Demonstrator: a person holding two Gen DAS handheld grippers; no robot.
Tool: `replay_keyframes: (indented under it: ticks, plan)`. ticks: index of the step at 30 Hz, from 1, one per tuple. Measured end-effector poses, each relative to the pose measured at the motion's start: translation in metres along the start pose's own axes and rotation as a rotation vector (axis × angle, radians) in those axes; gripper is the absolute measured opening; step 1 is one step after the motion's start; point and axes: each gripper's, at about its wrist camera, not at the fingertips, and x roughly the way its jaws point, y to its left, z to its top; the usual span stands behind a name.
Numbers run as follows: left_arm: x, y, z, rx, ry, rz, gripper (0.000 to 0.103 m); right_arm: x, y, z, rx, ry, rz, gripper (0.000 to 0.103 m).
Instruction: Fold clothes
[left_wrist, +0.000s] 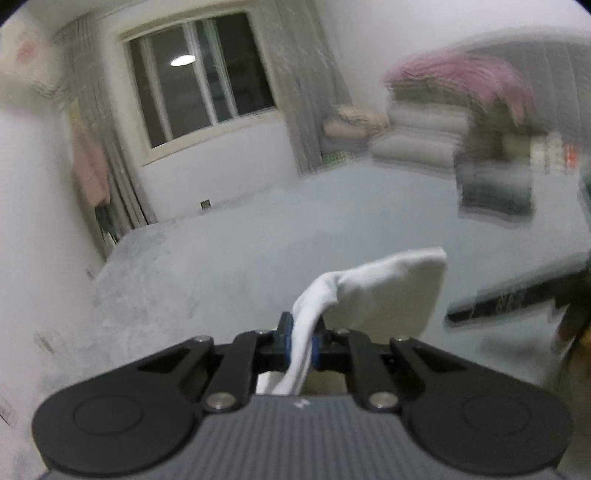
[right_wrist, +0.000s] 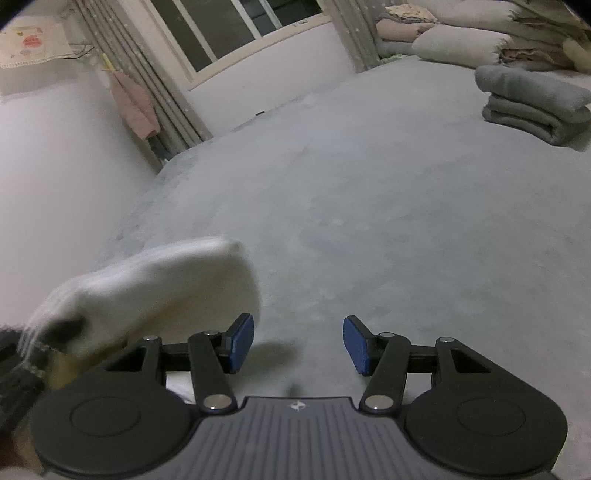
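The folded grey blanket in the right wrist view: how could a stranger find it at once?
Start at the grey bed cover and look to its far right. The folded grey blanket lies there alone, in front of the pale pillows; it alone is grey and rolled.

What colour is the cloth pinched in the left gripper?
White cloth; clearest in the left wrist view.

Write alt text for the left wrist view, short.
The left gripper has its fingers closed on a white cloth garment, which bunches between the blue pads and lifts above a grey bed cover. Behind, blurred, are a dark window, grey curtains and a stack of folded bedding.
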Motion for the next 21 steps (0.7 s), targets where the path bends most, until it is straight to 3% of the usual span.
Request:
replay_keyframes:
  ticks: [3,7,10,15,16,17,18,21]
  plan:
    - [-0.05,0.038,0.013,-0.151,-0.116,-0.067,0.008,-0.003,0.007,-0.002,-0.013,-0.021,0.083,0.055]
    - [-0.114,0.082,0.007,-0.307,-0.233,-0.154,0.008,-0.012,0.025,-0.008,-0.108,-0.068,0.187,0.072]
    - [-0.142,0.105,-0.003,-0.361,-0.296,-0.214,0.008,-0.021,0.046,-0.018,-0.229,-0.11,0.251,0.075]
    - [-0.152,0.129,-0.024,-0.381,-0.306,-0.2,0.008,-0.035,0.079,-0.04,-0.444,-0.207,0.291,0.075]
    - [-0.148,0.132,-0.027,-0.382,-0.299,-0.182,0.008,-0.036,0.084,-0.044,-0.468,-0.224,0.289,0.061]
    - [-0.143,0.139,-0.029,-0.389,-0.288,-0.162,0.008,-0.037,0.087,-0.046,-0.486,-0.227,0.285,0.031]
    - [-0.136,0.147,-0.032,-0.399,-0.275,-0.139,0.009,-0.038,0.089,-0.046,-0.493,-0.221,0.287,0.02]
    - [-0.121,0.161,-0.046,-0.407,-0.233,-0.06,0.011,-0.043,0.093,-0.046,-0.5,-0.217,0.301,0.016]
